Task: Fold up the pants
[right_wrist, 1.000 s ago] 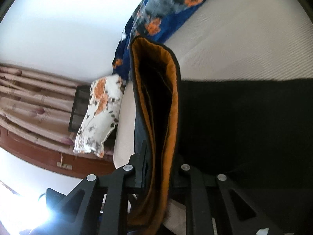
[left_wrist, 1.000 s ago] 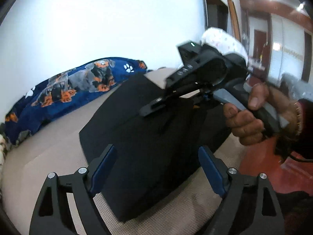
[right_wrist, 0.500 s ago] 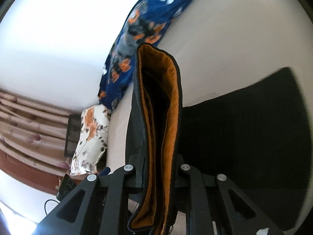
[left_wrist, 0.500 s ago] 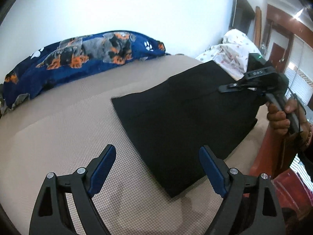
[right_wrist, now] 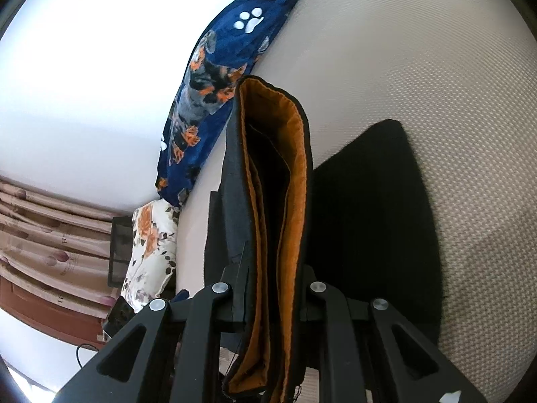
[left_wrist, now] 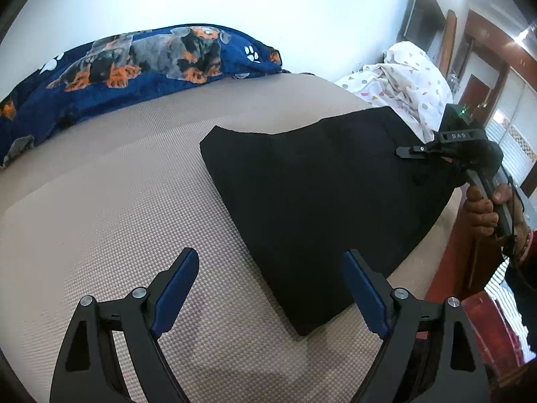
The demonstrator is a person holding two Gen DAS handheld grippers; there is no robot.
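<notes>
Our black pants [left_wrist: 322, 208] lie folded on the beige bed [left_wrist: 127, 221], a dark slab running from the centre of the left wrist view out toward three o'clock, its near corner pointing to six. One end of them, the waistband [right_wrist: 272, 228] with its orange lining, is clamped in our right tongs [right_wrist: 268, 305], which are pressed together on the stacked layers. A second ago that end was raised above the garment, the right tongs well over the middle of the cloth; now it has been carried out to three o'clock and lowered, so the pants lie flat. We judge the fold is nearly laid and only the release and a smoothing remain. Our left tongs [left_wrist: 268, 288] stand wide apart and hold nothing, hovering over bare bed just beside the near corner at six o'clock. Farther out, a blue dog-print blanket [left_wrist: 134, 60] lies along the wall at eleven o'clock, and a white spotted sheet [left_wrist: 412, 80] is heaped at two.
</notes>
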